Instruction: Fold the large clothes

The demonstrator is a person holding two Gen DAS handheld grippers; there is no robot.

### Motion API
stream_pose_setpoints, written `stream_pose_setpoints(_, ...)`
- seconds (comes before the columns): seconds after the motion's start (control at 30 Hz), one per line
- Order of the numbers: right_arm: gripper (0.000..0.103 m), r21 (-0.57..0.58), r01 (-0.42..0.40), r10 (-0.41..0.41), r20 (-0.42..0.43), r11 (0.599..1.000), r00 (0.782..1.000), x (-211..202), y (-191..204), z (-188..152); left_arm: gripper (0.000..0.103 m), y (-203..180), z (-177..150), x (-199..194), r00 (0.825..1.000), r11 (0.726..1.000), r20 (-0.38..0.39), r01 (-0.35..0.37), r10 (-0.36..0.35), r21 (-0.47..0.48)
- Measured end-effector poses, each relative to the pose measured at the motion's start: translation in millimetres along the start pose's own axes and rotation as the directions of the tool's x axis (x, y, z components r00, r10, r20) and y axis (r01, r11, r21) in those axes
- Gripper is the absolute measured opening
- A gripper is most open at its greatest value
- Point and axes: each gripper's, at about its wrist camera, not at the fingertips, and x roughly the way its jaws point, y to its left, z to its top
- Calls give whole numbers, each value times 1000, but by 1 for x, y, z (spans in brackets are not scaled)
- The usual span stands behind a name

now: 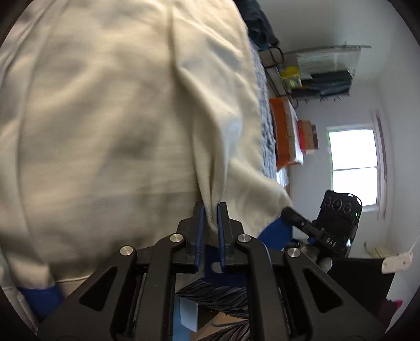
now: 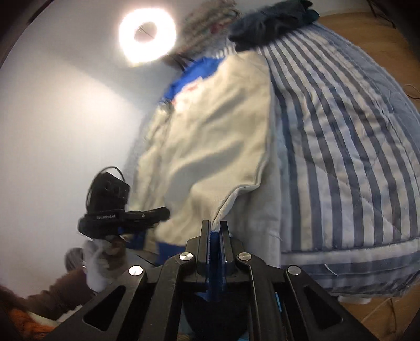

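Presently, both claws clamped on the near hem of one cream sweatshirt (image 1: 110, 110), spread over a striped quilt (image 2: 341, 147) on a bed.

Left side: left gripper (image 1: 210, 209) pinching a raised ridge of cream cloth between its blue pads (image 1: 200, 228). Cloth puckered in a pleat above the pads. Risk noted: bite looks shallow, near the tips only; a quick lift could pull the fold free and drop that corner. Blue trim (image 1: 39, 299) at the lower left edge hanging loose; could tuck under unseen.

Right side: right gripper (image 2: 215, 227) pressed onto the ribbed hem (image 2: 228, 204) where cream meets blue. Hold again close to the tips. Risk noted: uneven pull between the two claws would skew the fold line or drag the quilt along. Dark clothing (image 2: 273, 21) heaped at the far end of the bed; could be caught if the sweatshirt is carried that far.

Pose: both grippers angled downward toward the bed, side by side, close to the near edge. Left-hand claw seen from the right view with a gloved hand (image 2: 102, 259) beneath it, low. Slight blur in both views.
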Motion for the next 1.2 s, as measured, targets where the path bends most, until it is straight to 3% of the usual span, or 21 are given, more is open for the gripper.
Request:
stream_pose_setpoints(0.07,13,-40,50,-51,-27,998,998,7,4,1,17,-6,-4,-7,1000,1000,8,-22,22,10)
stream_pose_setpoints(0.1,22,-61,75,-77,-36,995,996,10,6,1,23,-10,-7,-10,999,999,17,-33,33,19)
stream_pose_setpoints(0.2,23,-70,86,-91,-62,994,994,20,5,-3,50,-26,-21,-19,999,999,14,-35,34,24)
stream_pose_setpoints(0.23,23,-69,85,-89,-66,994,994,25,5,-1,55,-29,-24,-20,999,999,10,-30,30,14)
stream_pose_setpoints(0.5,18,-83,98,-103,-60,992,993,27,11,2,56,-61,-27,27,991,993,-78,-110,113,43)
stream_pose_setpoints(0.57,13,-82,90,-94,-57,993,994,25,12,2,17,-58,-25,34,988,990,-81,-123,128,65)
stream_pose_setpoints(0.6,10,-79,82,-86,-56,993,995,22,11,1,5,-54,-24,37,991,995,-96,-89,93,47)
stream_pose_setpoints(0.67,6,-70,64,-67,-45,995,997,19,10,2,5,-48,-27,30,995,998,-77,56,-56,-6)
stream_pose_setpoints(0.77,5,-48,31,-33,-25,998,999,10,4,1,5,-45,-31,17,976,976,-38,216,-216,6)
stream_pose_setpoints(0.8,5,-41,29,-30,-18,999,999,8,1,2,5,-43,-32,16,978,978,-37,207,-206,23)
stream_pose_setpoints(0.87,5,-48,74,-75,-24,996,997,10,-2,2,5,-36,-32,22,997,995,-44,67,-64,77)
stream_pose_setpoints(0.93,5,-58,128,-131,-50,990,990,18,-4,0,6,-30,-34,29,997,990,-44,-58,64,125)
stream_pose_setpoints(1.03,5,-135,208,-220,-81,969,972,29,7,-7,7,-35,-40,29,990,977,-27,-130,137,169)
stream_pose_setpoints(1.13,17,-186,245,-257,-42,952,965,23,18,-9,13,-50,-46,21,977,952,-5,-204,211,227)
stream_pose_setpoints(1.2,32,-168,227,-228,13,959,974,11,15,-5,14,-57,-54,8,972,940,24,-233,234,251)
